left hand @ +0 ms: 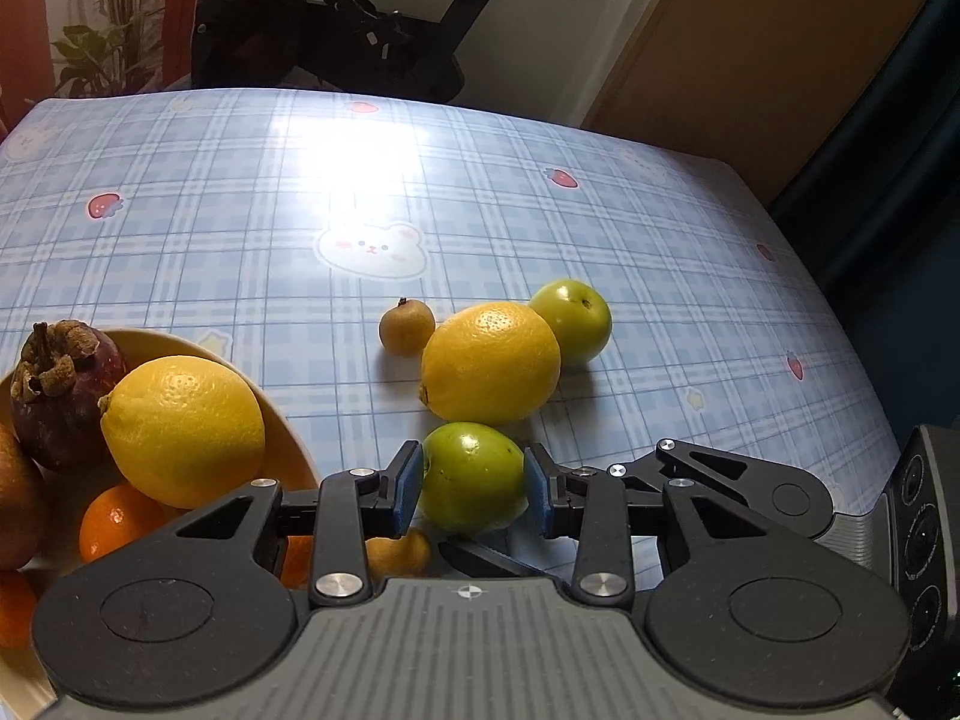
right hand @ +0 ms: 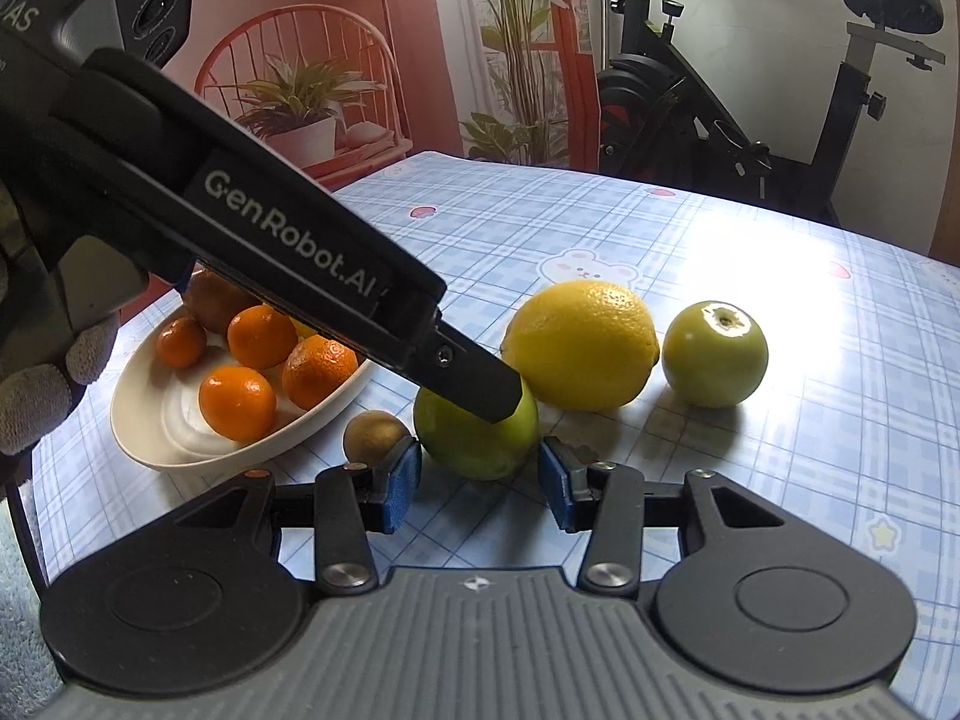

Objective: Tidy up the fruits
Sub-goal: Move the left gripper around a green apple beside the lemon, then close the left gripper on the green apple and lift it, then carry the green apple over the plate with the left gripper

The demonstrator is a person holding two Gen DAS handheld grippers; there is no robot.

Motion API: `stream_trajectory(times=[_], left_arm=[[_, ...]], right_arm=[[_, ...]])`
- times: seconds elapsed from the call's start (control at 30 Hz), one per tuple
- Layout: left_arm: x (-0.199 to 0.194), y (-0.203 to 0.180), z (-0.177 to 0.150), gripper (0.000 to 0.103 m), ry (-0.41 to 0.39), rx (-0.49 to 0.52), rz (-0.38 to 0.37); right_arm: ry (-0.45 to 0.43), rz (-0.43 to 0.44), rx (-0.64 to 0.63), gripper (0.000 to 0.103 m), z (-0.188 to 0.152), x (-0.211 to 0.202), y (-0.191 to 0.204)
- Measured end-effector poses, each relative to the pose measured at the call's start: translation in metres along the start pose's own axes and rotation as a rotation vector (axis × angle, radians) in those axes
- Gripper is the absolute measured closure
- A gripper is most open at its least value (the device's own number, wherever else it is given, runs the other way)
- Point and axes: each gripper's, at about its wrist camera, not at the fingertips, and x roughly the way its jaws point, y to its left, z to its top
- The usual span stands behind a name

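Fruits split between blue plaid tablecloth (left hand: pixel 180 180) and cream bowl (right hand: pixel 144 420) at its left side. Heaped in bowl: bowl lemon (left hand: pixel 183 429), mangosteen (left hand: pixel 66 396), several tangerines (right hand: pixel 237 402). Left gripper (left hand: pixel 472 486) angled down, blue pads pressed to both sides of near green fruit (left hand: pixel 471 474), which sits on cloth just right of bowl. Right gripper (right hand: pixel 478 489) low over cloth just short of that same fruit, jaws narrowly parted, gripping nothing. Just behind: loose lemon (left hand: pixel 491 363), with far green fruit (left hand: pixel 570 321) against its right side. Small brown longan (left hand: pixel 407 327) just left of loose lemon.
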Motion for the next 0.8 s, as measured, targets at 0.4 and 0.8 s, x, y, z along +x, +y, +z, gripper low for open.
stream_trajectory(times=[0.4,0.8], left_arm=[[-0.047,0.007,-0.016,0.065,-0.088,-0.013,-0.01],[-0.107,0.079,-0.041,0.065,-0.13,-0.167,0.02]], right_arm=[[-0.04,0.025,-0.058,0.058,0.011,-0.02,0.026],[-0.009,0.162,-0.178,0.058,0.043,0.01,0.098]])
